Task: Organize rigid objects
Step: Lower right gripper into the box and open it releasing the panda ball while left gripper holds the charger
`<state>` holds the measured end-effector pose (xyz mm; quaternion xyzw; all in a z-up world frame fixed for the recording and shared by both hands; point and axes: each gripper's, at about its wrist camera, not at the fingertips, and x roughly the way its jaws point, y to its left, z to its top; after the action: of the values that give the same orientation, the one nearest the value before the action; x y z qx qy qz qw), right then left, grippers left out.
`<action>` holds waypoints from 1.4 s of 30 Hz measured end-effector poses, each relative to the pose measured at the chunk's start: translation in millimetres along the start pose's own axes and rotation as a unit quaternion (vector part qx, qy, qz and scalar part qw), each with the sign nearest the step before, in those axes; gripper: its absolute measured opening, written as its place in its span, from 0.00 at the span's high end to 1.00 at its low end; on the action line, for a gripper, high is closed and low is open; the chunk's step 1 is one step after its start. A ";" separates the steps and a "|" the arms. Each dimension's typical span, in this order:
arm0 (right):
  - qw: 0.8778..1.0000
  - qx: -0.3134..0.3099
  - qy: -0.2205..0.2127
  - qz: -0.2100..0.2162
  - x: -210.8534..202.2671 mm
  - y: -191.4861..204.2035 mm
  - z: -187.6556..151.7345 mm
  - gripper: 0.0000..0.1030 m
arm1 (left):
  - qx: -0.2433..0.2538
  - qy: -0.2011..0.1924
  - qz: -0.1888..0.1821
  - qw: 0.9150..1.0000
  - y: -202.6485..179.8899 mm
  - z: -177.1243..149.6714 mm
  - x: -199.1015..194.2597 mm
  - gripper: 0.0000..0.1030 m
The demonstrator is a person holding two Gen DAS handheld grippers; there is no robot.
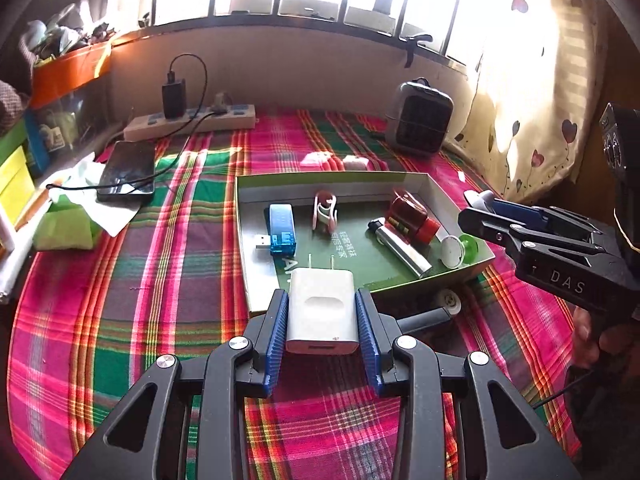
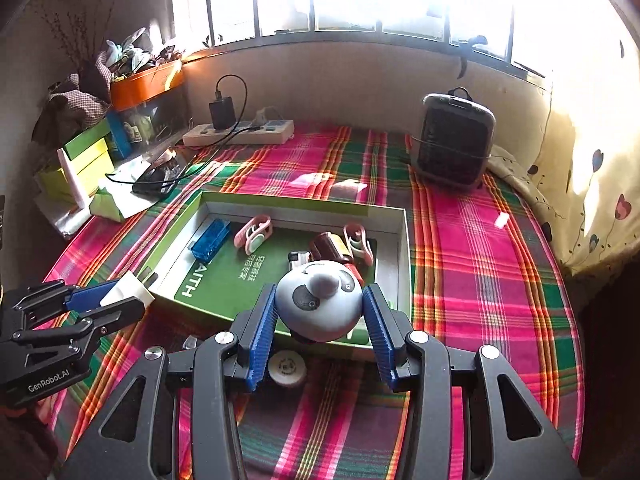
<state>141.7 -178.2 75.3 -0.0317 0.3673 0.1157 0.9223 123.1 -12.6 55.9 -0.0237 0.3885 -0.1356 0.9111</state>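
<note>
Left wrist view: your left gripper (image 1: 322, 320) has its jaws clamped on the white charger (image 1: 322, 312), held above the near edge of the green tray (image 1: 360, 178). Right wrist view shows your right gripper (image 2: 320, 320) with jaws closed around a grey panda ball (image 2: 318, 300) over the tray's near rim. Farther in lie a blue USB stick (image 1: 282, 229), a pink clip (image 1: 325, 212) and a red battery (image 1: 412, 216). Beyond, a power strip (image 1: 192, 122) sits on the plaid cloth (image 1: 160, 280).
</note>
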 end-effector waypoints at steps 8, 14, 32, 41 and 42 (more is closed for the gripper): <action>1.000 -0.020 0.023 0.004 40.4 4.9 26.3 0.56 | 0.004 0.009 -0.007 1.000 1.1 16.1 24.0 0.68; 0.998 -0.041 0.041 0.000 69.5 10.4 39.8 0.56 | -0.001 0.019 -0.010 1.000 4.9 22.8 41.8 0.69; 0.995 -0.066 0.073 0.002 117.0 21.7 49.1 0.63 | -0.003 0.030 -0.011 0.999 11.6 24.7 60.4 0.75; 0.995 -0.067 0.076 -0.001 120.9 25.1 48.9 0.63 | -0.006 0.032 -0.012 0.999 11.1 23.6 59.7 0.75; 0.995 -0.066 0.077 -0.001 120.9 25.1 48.5 0.63 | -0.007 0.032 -0.014 0.999 11.4 23.4 59.8 0.75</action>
<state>253.4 -123.9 28.4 -0.1014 0.4286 0.1364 0.8874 182.0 -19.0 28.6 -0.0306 0.4177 -0.1460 0.8962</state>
